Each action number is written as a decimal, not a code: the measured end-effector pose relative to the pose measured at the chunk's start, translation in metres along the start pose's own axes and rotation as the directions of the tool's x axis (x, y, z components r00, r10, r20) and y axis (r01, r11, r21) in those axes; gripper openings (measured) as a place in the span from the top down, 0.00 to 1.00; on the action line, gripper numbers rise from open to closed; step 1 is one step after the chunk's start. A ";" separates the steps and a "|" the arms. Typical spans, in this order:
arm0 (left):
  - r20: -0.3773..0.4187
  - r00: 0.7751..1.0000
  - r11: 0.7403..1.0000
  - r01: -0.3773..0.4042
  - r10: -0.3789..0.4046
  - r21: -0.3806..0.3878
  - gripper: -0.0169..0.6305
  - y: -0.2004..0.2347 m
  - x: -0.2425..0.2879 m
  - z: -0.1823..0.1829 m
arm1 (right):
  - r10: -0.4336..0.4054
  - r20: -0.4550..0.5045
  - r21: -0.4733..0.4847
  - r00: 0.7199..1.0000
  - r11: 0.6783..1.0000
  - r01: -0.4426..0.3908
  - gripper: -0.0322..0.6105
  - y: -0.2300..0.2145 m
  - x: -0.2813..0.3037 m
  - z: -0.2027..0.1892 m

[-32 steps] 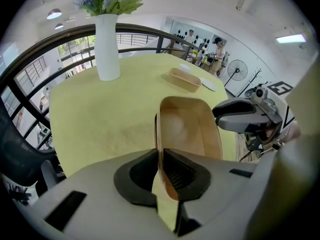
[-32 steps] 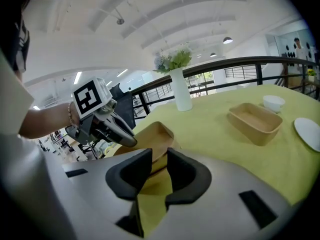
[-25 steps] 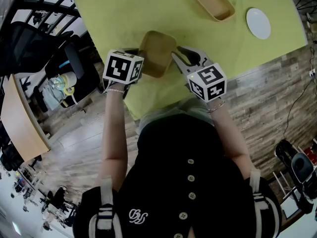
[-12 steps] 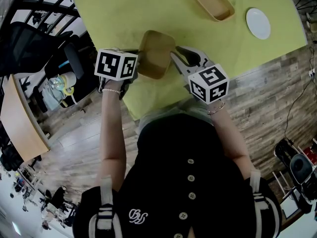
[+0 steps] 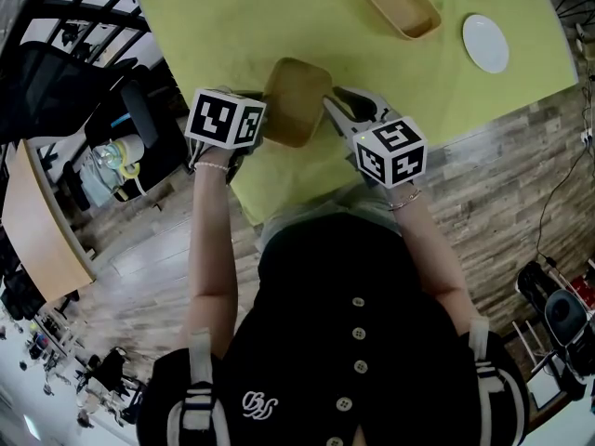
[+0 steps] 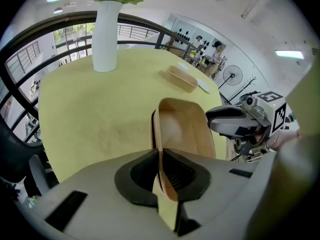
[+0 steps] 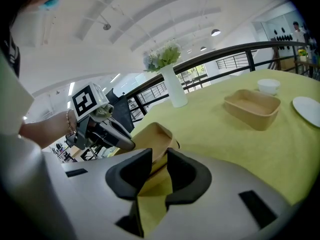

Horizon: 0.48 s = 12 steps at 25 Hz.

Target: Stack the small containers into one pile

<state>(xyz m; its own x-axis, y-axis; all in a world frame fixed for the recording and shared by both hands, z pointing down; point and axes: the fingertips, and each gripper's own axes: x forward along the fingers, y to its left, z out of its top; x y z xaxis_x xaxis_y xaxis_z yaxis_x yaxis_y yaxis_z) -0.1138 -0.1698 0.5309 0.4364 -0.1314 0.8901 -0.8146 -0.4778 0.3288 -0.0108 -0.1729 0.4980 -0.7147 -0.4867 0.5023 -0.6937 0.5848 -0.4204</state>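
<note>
The tan rectangular container lies near the front edge of the yellow-green counter, one rim pinched by the left tool, whose jaws have just eased a hair wider, the opposite rim loose between the parted jaws of the right tool.

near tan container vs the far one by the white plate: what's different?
Grip: the near container has the left gripper shut on its rim and the right gripper open around the opposite rim; the far container is untouched.
Place: the near one is at the yellow tablecloth's near edge; the far one sits flat further back, beside the white plate.
Shared: both tan, rounded-rectangular, empty.
</note>
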 end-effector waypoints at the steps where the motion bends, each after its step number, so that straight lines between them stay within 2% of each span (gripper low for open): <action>1: 0.001 1.000 1.000 -0.003 0.003 0.008 0.91 0.000 0.000 0.000 | -0.003 -0.004 0.003 1.000 1.000 0.003 0.81 -0.001 0.001 -0.001; 5: 0.017 1.000 0.999 -0.011 0.010 0.042 0.84 -0.006 0.000 0.000 | -0.010 -0.012 0.005 1.000 1.000 0.010 0.81 -0.004 0.002 -0.004; 7: 0.043 0.999 0.999 -0.021 0.019 0.044 0.83 -0.007 0.000 0.000 | -0.013 -0.014 0.002 1.000 1.000 0.013 0.81 -0.004 0.002 -0.005; 12: 0.106 0.993 0.995 -0.068 0.060 0.068 0.74 -0.009 -0.006 0.000 | -0.015 -0.022 -0.006 1.000 1.000 0.015 0.82 -0.004 0.001 -0.006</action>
<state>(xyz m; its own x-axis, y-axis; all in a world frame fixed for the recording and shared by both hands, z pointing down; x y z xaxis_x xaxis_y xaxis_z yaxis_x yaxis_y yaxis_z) -0.1087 -0.1645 0.5229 0.4244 -0.2513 0.8699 -0.8146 -0.5255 0.2456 -0.0087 -0.1717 0.5050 -0.7020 -0.4813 0.5250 -0.7039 0.5811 -0.4085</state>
